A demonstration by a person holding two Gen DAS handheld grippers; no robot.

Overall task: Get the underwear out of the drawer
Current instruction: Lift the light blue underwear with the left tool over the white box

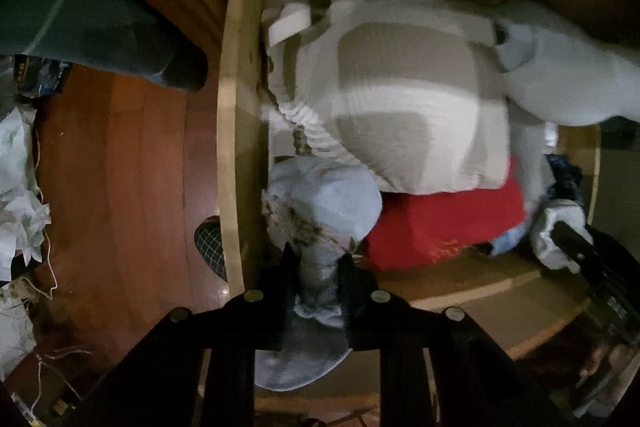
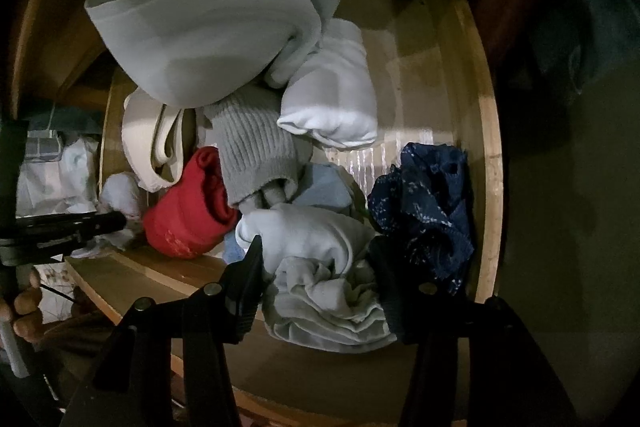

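Observation:
An open wooden drawer is full of folded and bundled clothes. My left gripper is shut on a light blue piece of underwear at the drawer's front left corner; part of it hangs below the fingers. My right gripper is closed around a pale grey-white bundled garment at the drawer's front edge. The right gripper also shows in the left wrist view, holding the white bundle. The left gripper shows in the right wrist view at the left.
In the drawer lie a beige and white striped garment, a red folded piece, a grey ribbed sock roll, white bundles and a dark blue patterned piece. Wooden floor with crumpled paper lies left of the drawer.

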